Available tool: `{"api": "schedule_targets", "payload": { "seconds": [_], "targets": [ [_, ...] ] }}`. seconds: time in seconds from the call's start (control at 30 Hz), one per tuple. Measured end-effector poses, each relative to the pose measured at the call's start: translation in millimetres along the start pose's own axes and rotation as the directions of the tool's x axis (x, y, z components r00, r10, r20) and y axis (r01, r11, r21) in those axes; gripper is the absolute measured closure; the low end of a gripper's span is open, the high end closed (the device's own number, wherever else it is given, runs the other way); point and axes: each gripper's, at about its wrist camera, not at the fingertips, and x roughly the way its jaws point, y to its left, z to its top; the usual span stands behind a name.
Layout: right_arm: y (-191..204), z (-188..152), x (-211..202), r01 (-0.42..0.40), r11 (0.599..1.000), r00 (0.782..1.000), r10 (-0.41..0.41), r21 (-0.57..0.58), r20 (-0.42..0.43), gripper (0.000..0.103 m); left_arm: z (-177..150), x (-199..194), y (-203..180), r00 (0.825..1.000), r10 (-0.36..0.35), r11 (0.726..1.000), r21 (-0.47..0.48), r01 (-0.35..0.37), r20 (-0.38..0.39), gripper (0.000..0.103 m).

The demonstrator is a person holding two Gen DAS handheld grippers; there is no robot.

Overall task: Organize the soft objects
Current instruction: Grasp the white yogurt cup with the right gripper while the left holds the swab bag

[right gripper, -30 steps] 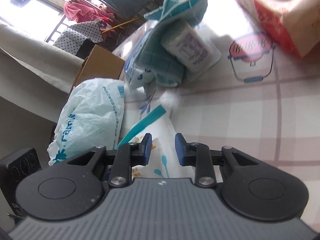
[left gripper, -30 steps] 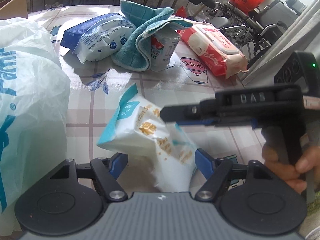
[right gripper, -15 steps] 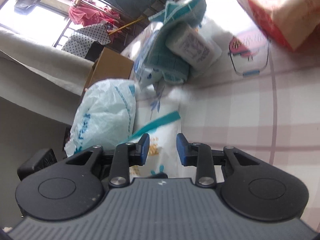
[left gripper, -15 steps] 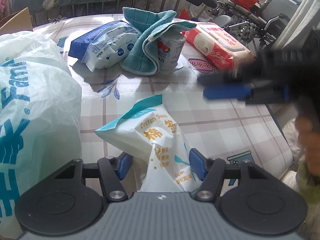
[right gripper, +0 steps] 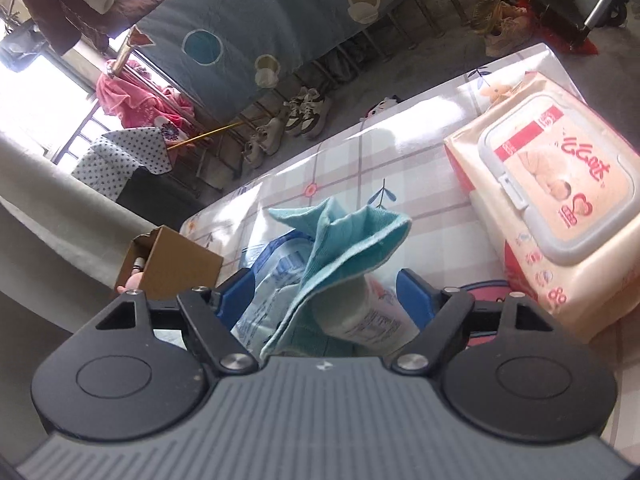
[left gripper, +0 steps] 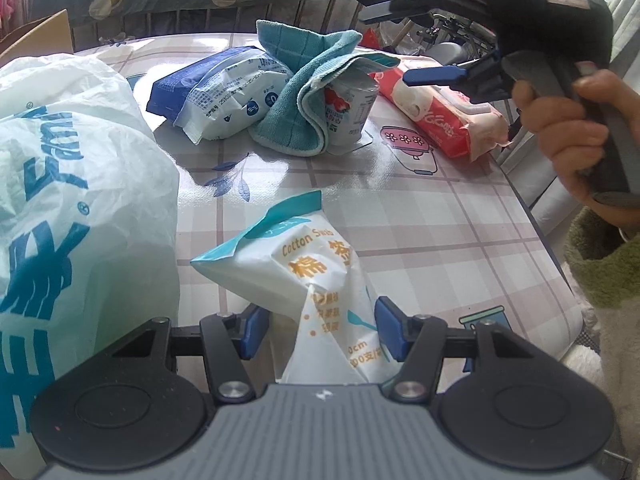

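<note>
A white and teal cotton swab pack (left gripper: 308,264) sits tilted between the blue pads of my left gripper (left gripper: 319,332). Its jaws are closing and the pads pinch the crumpled pack. My right gripper (left gripper: 382,34), held in a hand, hovers at the upper right over the red wet wipes pack (left gripper: 436,120). Its jaws are opening with nothing between them. In the right wrist view that gripper (right gripper: 326,300) frames a teal cloth (right gripper: 344,248) draped over a can (right gripper: 360,316), both beyond the fingertips. A blue and white pack (left gripper: 224,92) lies left of the cloth.
A big white plastic bag (left gripper: 72,200) with blue print fills the left side of the checked table (left gripper: 440,240). A cardboard box (right gripper: 172,268) stands at the far left corner. The table's right edge runs close under the person's green sleeve (left gripper: 600,264).
My right gripper let go of the cotton swab pack, opened wide and rose toward the cloth and wipes at the back. My left jaws narrowed onto the pack.
</note>
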Motion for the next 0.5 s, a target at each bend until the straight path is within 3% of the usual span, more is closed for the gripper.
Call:
{"api": "schedule_targets", "payload": {
  "seconds": [0.13,0.23,0.37,0.5],
  "targets": [
    [8,-7,10,-0.005,0.999,1.000,0.004,-0.045,-0.014,0.025,1,0,2,1.000,-0.014,1.000,-0.007,0.014,0.000,0.045],
    [17,-27,15,0.044,0.988,0.999,-0.046,-0.151,-0.012,0.024,1,0,4,1.000,-0.021,1.000,-0.007,0.021,-0.001,0.045],
    [21,-49,22,0.142,0.944,0.989,-0.151,-0.298,-0.008,0.025,0,0,4,1.000,-0.020,1.000,-0.004,0.020,0.000,0.045],
    [32,-57,36,0.185,0.889,0.980,-0.201,-0.419,0.005,0.029,0,0,2,1.000,-0.010,1.000,-0.003,0.010,0.001,0.045]
  ]
}}
